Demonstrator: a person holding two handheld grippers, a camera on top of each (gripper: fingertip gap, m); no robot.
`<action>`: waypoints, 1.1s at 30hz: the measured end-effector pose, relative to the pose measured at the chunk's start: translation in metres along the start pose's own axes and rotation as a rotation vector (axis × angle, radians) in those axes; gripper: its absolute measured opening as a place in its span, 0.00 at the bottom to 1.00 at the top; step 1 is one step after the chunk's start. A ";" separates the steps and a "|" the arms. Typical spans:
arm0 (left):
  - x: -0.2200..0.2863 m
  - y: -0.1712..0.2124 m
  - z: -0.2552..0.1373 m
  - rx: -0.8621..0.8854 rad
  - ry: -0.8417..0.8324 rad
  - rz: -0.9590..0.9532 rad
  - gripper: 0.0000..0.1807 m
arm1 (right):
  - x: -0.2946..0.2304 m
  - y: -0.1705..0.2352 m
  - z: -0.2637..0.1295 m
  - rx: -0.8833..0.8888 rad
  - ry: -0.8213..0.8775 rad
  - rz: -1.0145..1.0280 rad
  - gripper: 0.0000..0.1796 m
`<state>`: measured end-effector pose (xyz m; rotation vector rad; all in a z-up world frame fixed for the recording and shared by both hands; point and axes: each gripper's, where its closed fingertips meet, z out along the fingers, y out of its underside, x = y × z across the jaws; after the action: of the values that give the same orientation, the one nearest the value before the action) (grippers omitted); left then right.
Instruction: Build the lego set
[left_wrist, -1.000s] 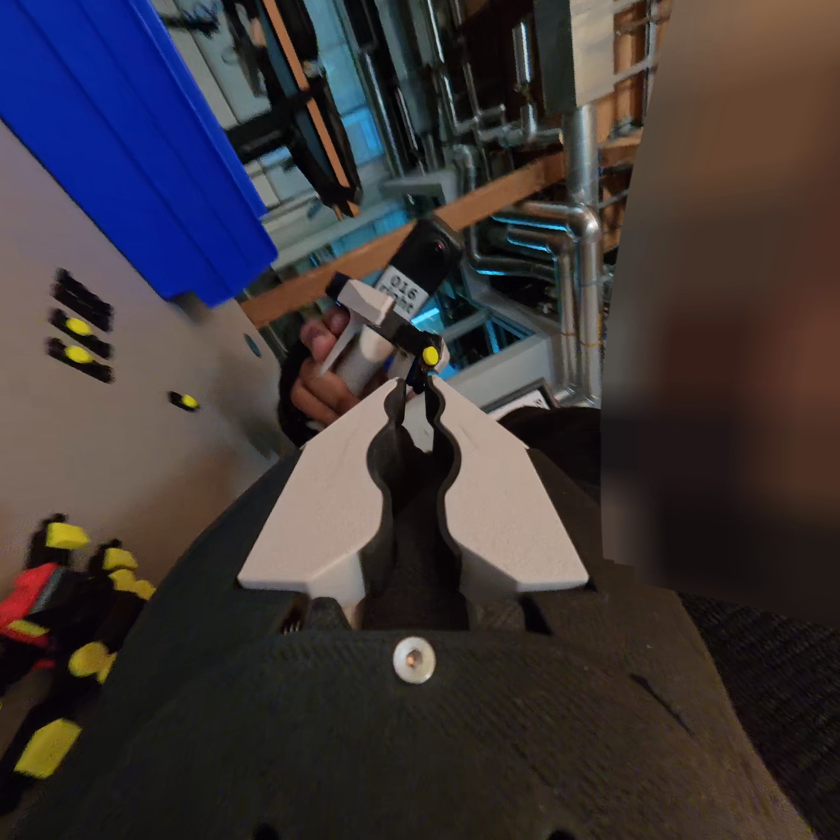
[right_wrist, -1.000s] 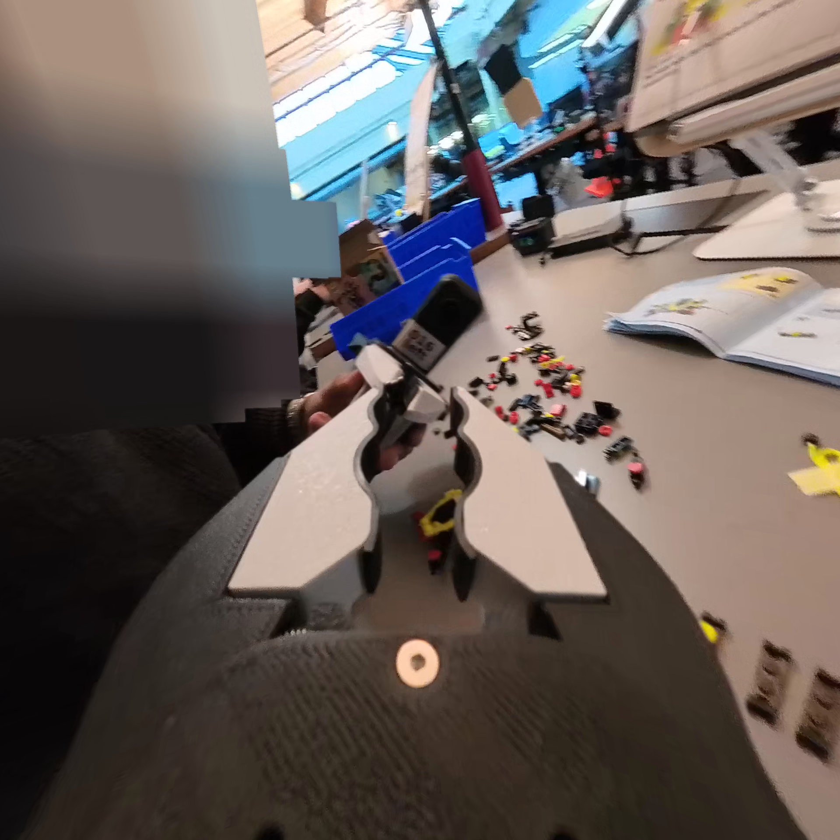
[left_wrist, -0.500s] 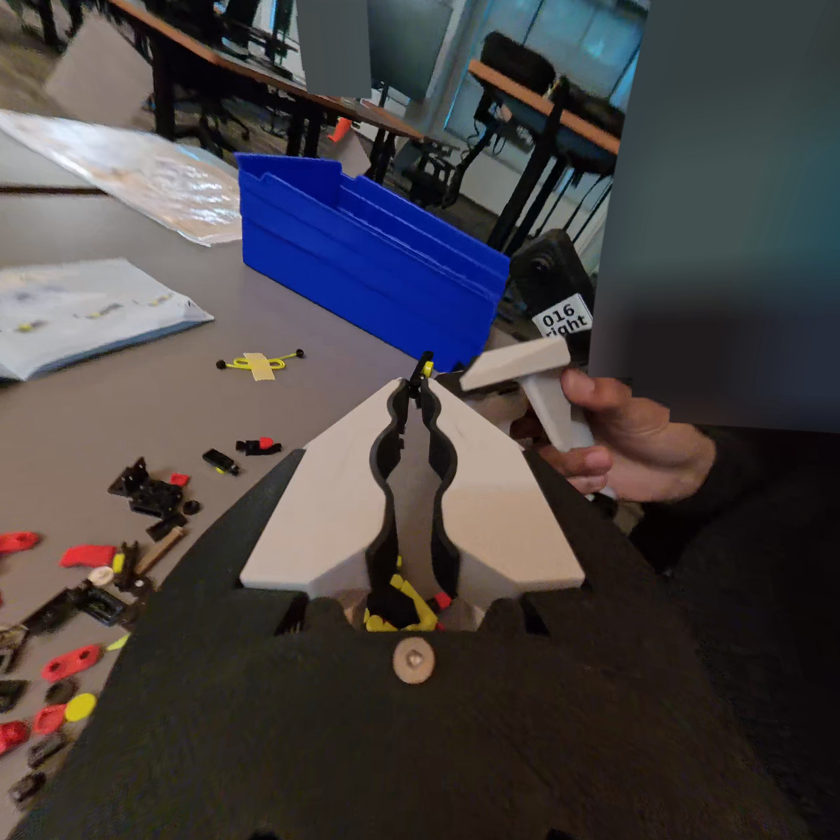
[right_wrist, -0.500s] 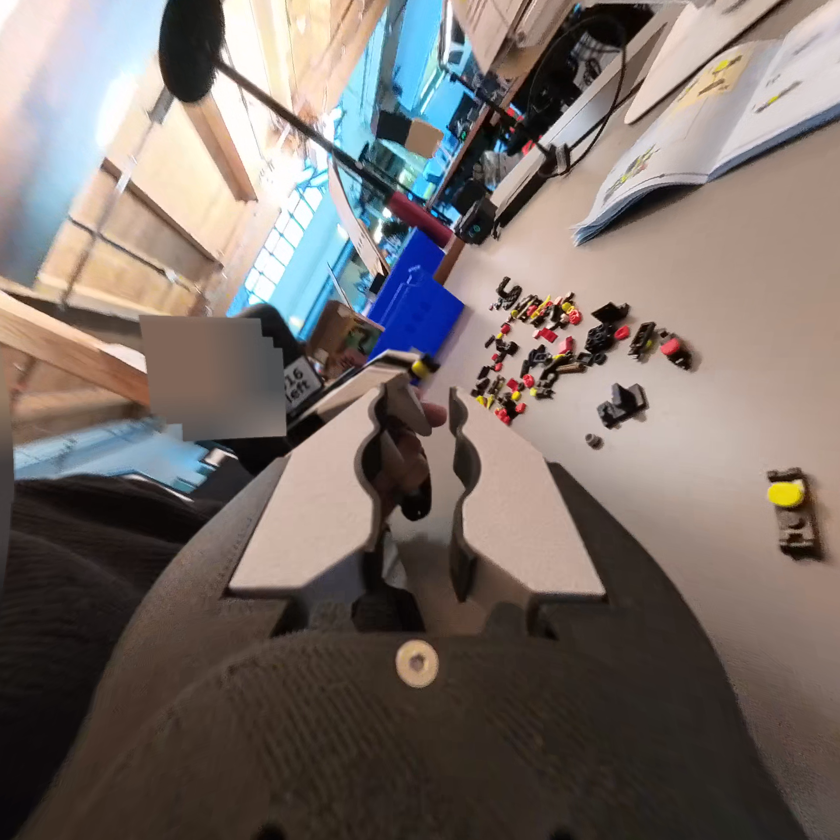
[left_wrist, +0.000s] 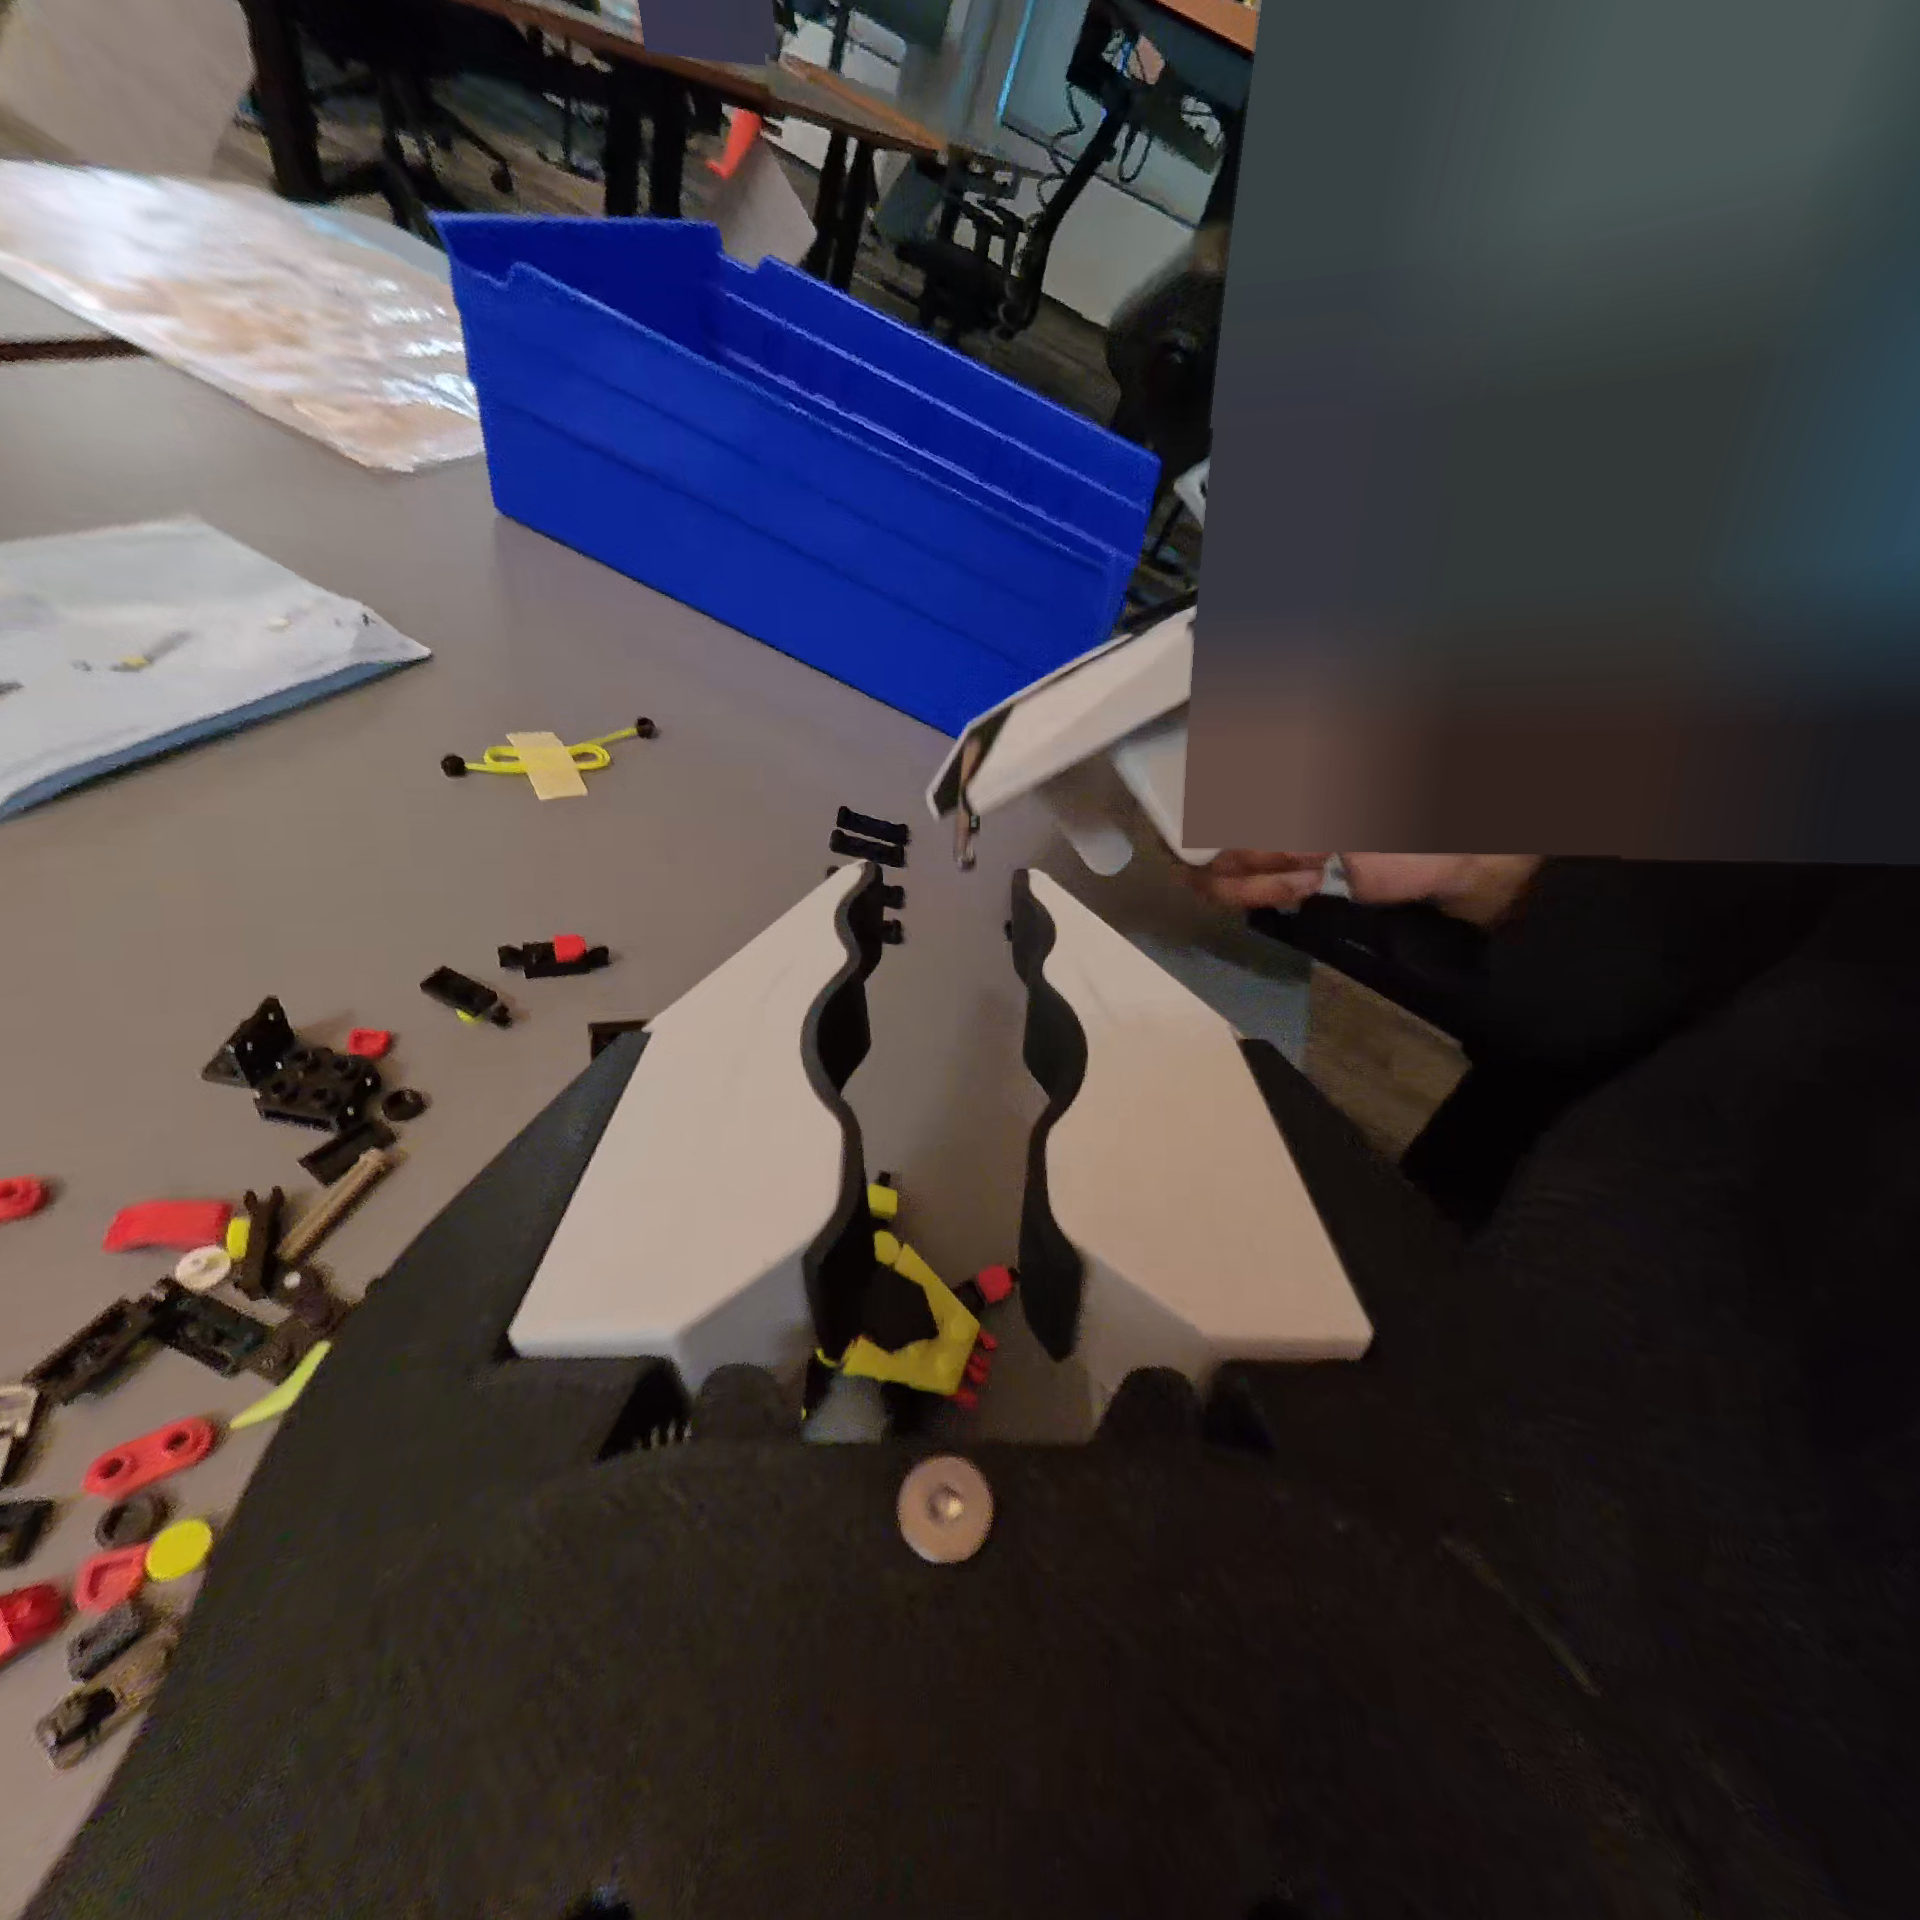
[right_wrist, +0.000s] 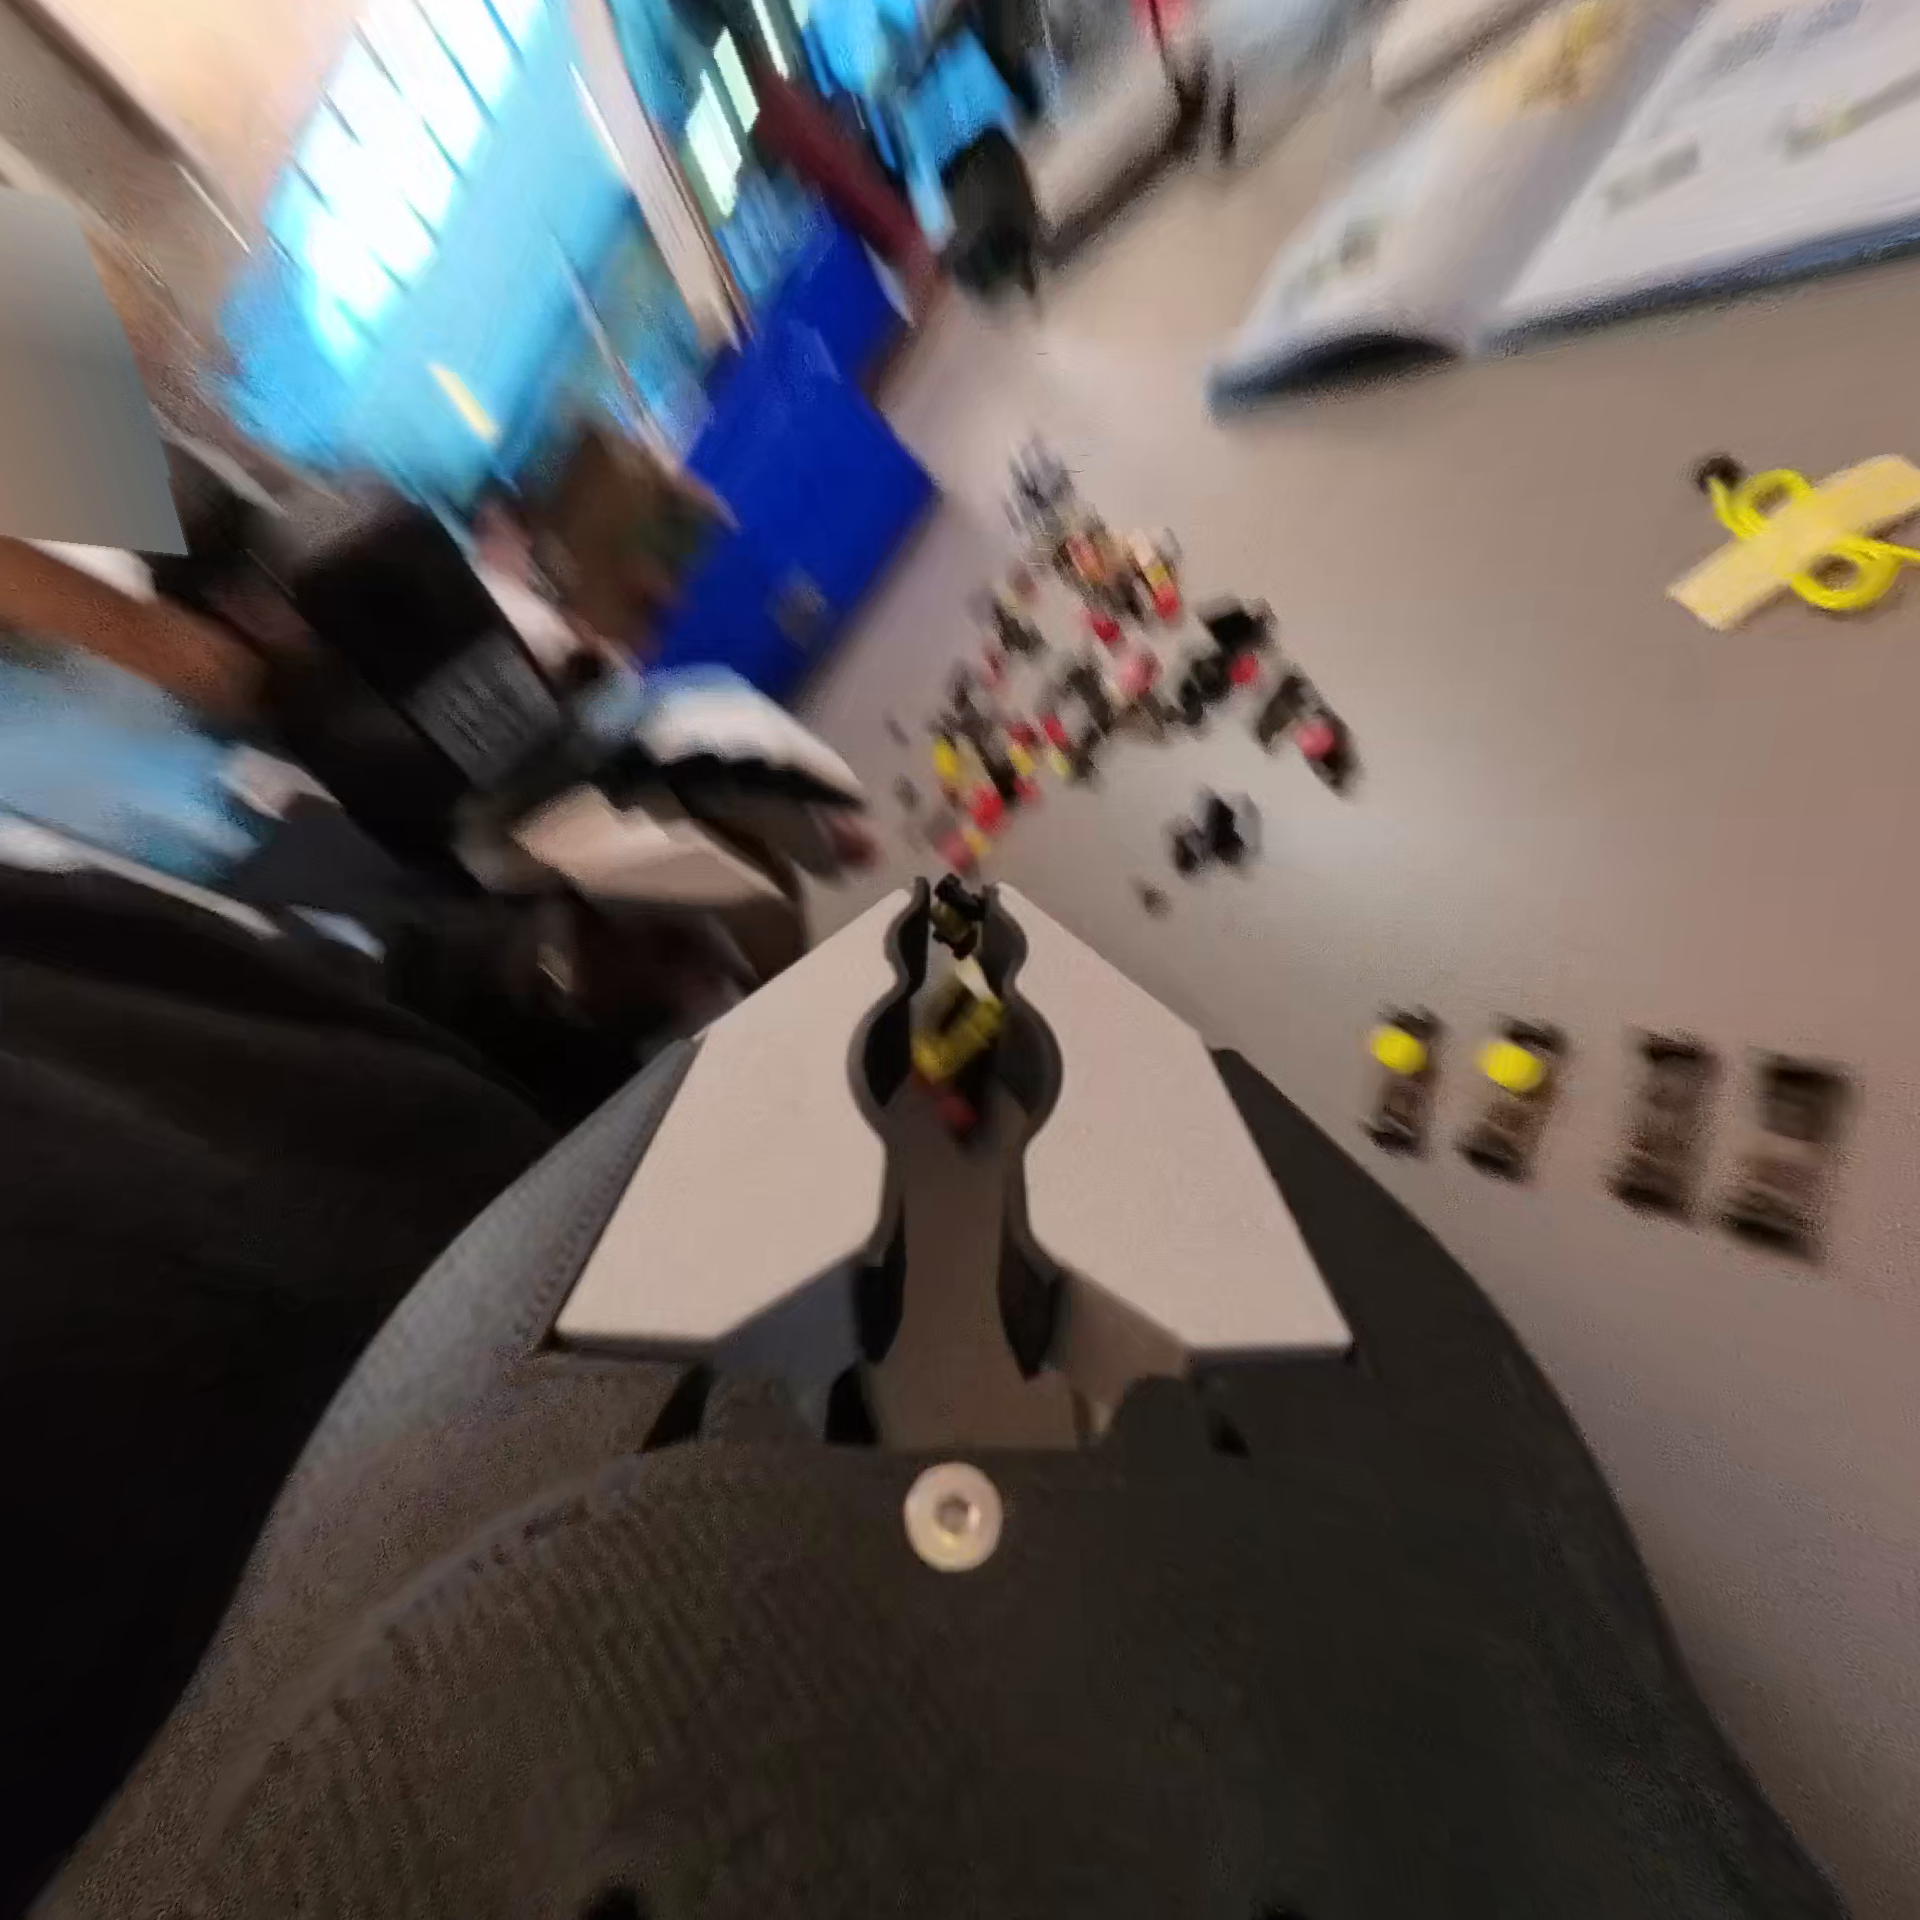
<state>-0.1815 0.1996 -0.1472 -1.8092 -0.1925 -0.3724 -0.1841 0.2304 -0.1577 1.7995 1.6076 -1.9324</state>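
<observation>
Left gripper, matte grey wedge fingers w/ wavy black rubber inner pads, stands spread apart over the smooth grey table, nothing between the tips. Deep in the gap near its base, a small yellow-and-black lego assembly w/ red studs lies on the table below. The body behind is coarse black printed plastic w/ a steel screw at centre.

Just past the tips sits a short black ribbed piece. The right gripper reaches in from the right, its pale fingers pinched together on something small and dark; too small there to name.

Right wrist view, heavily motion-blurred: right gripper's fingertips are nearly closed, clamping a tiny black lego piece w/ a yellow bit. The yellow assembly shows lower in the gap.

Loose lego pieces, black, red and yellow, mostly flat plates and curved bits, scatter at left. A yellow elastic cord taped w/ a beige strip lies farther out. Beyond: an open instruction booklet, glossy paper, and a ribbed blue plastic bin w/ stepped walls. Four dark studded plates, two topped w/ yellow discs, line up in a row to the right.
</observation>
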 end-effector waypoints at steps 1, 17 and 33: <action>-0.001 -0.001 -0.004 -0.003 0.012 -0.031 0.14 | 0.012 0.012 -0.003 -0.136 0.094 -0.077 0.04; -0.026 0.000 -0.067 0.035 -0.033 -0.143 0.17 | 0.086 0.046 0.011 -0.689 0.685 -0.510 0.03; -0.041 0.010 -0.060 0.010 -0.040 -0.171 0.16 | 0.058 0.029 -0.001 -0.454 0.496 -0.624 0.04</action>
<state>-0.2251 0.1417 -0.1570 -1.7964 -0.3778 -0.4552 -0.1840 0.2507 -0.2187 1.7897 2.7572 -1.1056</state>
